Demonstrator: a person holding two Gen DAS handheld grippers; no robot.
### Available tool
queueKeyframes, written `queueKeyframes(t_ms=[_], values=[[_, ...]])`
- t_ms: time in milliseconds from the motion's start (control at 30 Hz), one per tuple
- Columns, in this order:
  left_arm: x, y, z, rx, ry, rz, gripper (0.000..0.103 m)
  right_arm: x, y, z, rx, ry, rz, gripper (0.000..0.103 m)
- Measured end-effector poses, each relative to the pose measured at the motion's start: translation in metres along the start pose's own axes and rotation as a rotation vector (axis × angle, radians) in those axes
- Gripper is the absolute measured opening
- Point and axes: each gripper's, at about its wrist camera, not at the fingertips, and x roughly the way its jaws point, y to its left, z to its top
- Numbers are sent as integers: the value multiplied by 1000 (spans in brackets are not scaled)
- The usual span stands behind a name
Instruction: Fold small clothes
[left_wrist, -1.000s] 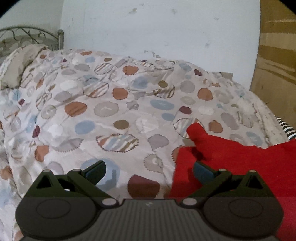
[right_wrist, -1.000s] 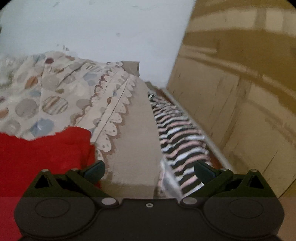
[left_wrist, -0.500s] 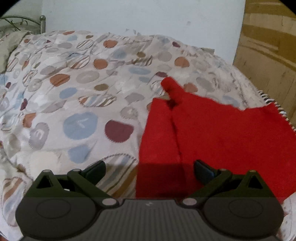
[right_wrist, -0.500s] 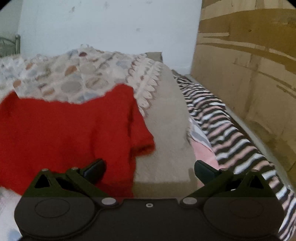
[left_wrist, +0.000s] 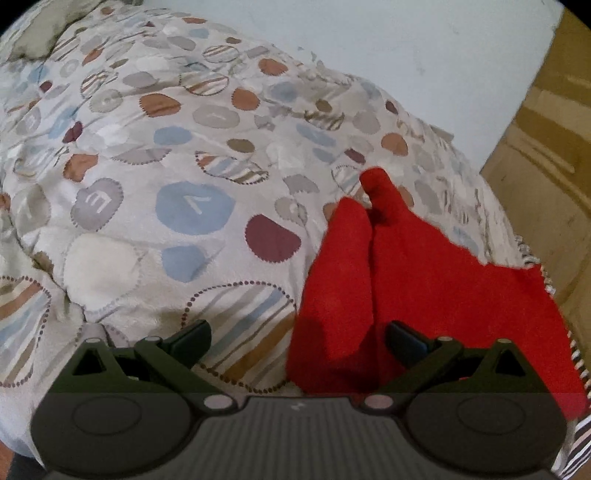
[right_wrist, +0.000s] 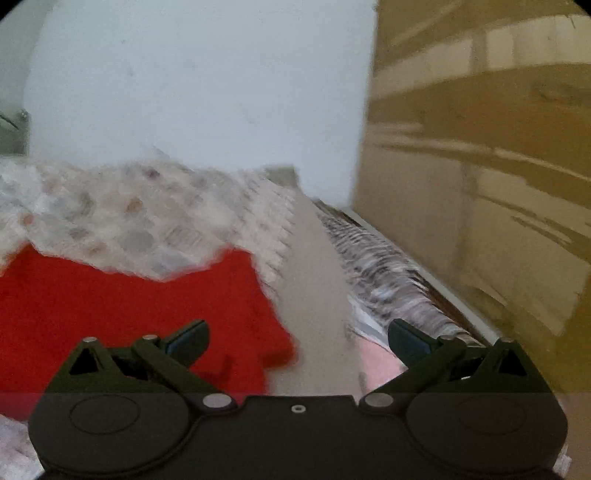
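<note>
A small red garment (left_wrist: 417, 280) lies spread on the spotted bedspread (left_wrist: 177, 184), one sleeve folded inward along its left side. My left gripper (left_wrist: 297, 338) hovers open over that near left edge, holding nothing. In the right wrist view the same red garment (right_wrist: 122, 310) fills the lower left, its right sleeve reaching toward the bed's edge. My right gripper (right_wrist: 297, 338) is open above that sleeve's end and the beige blanket strip (right_wrist: 314, 295). This view is blurred by motion.
A striped cloth (right_wrist: 384, 273) lies along the bed's right side beside a brown wooden panel (right_wrist: 480, 166). A pale wall (left_wrist: 406, 48) stands behind the bed. A pillow (left_wrist: 37, 33) sits at the far left.
Both grippers have shifted. The left view has tilted and drawn closer over the garment's left sleeve. The right view has swung up and right, now blurred. Both stay open.
</note>
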Motion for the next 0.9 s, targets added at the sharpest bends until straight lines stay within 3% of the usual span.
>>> queueKeyframes(t_ms=[167, 400, 500, 767, 900], values=[[-4, 10, 2, -86, -14, -45, 103, 14, 56, 8, -94, -17, 87, 102], [3, 13, 1, -105, 20, -49, 103, 46, 118, -4, -291, 38, 82, 102], [4, 13, 2, -108, 25, -58, 103, 42, 133, -30, -445, -3, 43, 102], [2, 12, 2, -106, 16, -78, 103, 24, 113, -67, -207, -61, -1, 102], [2, 9, 2, -94, 17, -84, 103, 21, 118, -75, -224, -122, -31, 102]])
